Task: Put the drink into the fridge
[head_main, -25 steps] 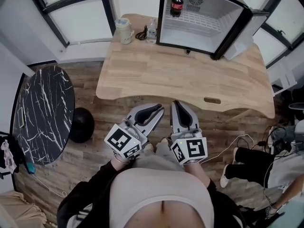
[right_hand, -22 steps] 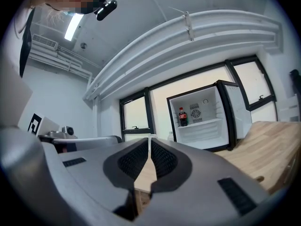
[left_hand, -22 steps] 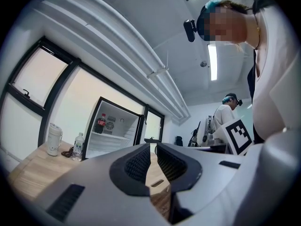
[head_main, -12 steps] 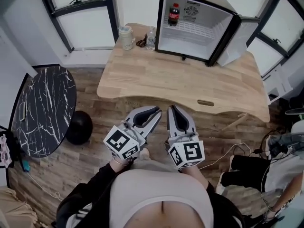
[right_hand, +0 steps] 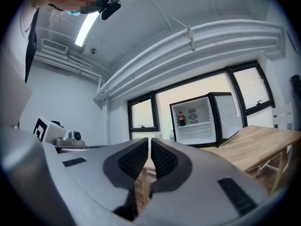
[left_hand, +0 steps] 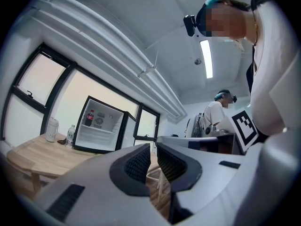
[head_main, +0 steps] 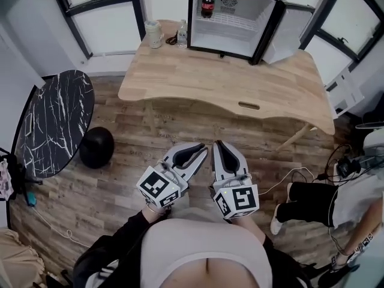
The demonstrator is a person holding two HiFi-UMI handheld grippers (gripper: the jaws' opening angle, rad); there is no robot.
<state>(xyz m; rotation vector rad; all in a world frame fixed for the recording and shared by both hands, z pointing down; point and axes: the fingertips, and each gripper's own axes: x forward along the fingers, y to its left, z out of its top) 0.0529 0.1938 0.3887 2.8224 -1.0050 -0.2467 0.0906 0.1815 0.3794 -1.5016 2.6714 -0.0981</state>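
- Standing upright on the top shelf of the fridge (head_main: 240,38), at the shelf's left end, is the drink (head_main: 207,3), a dark cola bottle with a red cap and label; both gripper views show it there too (left_hand: 89,118) (right_hand: 181,118).
- The fridge sits at the far edge of the worktop (head_main: 228,83), near the middle, with its door (head_main: 288,32) swung wide open to the right.
- The rest of the fridge's inside looks bare and white.
- A water bottle (head_main: 182,33) stands just left of the fridge, and a pale jug (head_main: 154,33) stands at the far left corner of the worktop, with a small dark item between them that is too small to tell.
- The left hand-held gripper (head_main: 195,152) has its jaws drawn narrow, almost together, with nothing between them.
- The right hand-held gripper (head_main: 219,146) is closed the same way and is also empty.
- Both are held side by side close to the person's body, above the wooden floor (head_main: 150,131), well apart from the worktop's near edge and pointing toward it.
- A dark round table (head_main: 57,131) and a black ball (head_main: 96,147) are on the floor to the left.
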